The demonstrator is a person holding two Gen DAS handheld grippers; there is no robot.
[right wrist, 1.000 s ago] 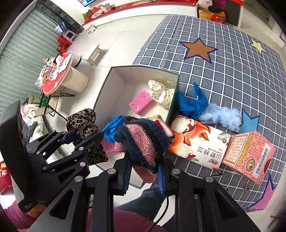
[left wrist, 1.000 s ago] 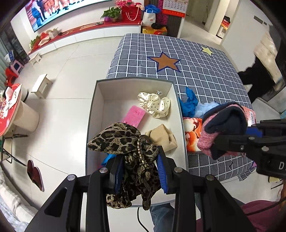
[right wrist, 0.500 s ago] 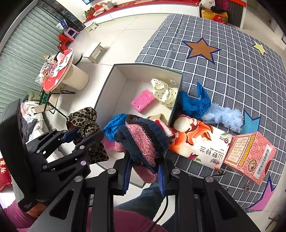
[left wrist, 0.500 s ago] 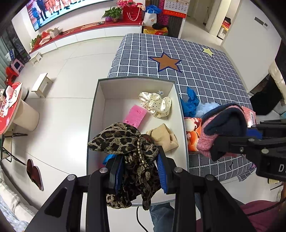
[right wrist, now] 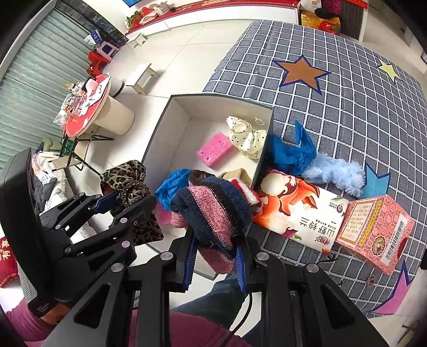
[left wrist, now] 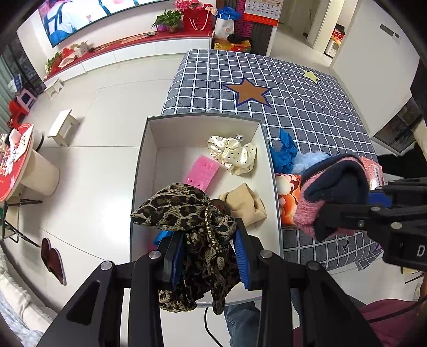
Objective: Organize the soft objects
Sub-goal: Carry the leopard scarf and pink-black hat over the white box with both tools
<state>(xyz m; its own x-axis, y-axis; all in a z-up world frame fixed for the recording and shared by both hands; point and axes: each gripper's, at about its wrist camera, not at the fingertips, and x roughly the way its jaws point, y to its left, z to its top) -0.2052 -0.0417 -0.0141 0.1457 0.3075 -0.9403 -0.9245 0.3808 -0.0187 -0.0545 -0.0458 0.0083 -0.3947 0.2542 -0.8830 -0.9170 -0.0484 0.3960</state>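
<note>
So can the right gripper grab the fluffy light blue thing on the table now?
Probably not yet. The right gripper is shut on a pink and navy knitted hat, so its jaws are full, though the fluffy light blue thing lies uncovered.

Both wrist views are bright and evenly lit by soft, diffuse indoor light, with no single source in frame. The glossy white floor tiles (left wrist: 112, 112) throw back pale sheen rather than hard glare, and the wall screen (left wrist: 88, 16) at the top of the left view looks slightly washed out. Shadows are weak: a faint one lies along the inner walls of the white box (left wrist: 149, 170). Fisheye distortion is strong, bending the grid lines of the checked tablecloth (right wrist: 360, 112) and squeezing the room toward a black vignette in every corner. Focus is sharp at centre, softening slightly toward the rims. No motion blur shows.
</note>
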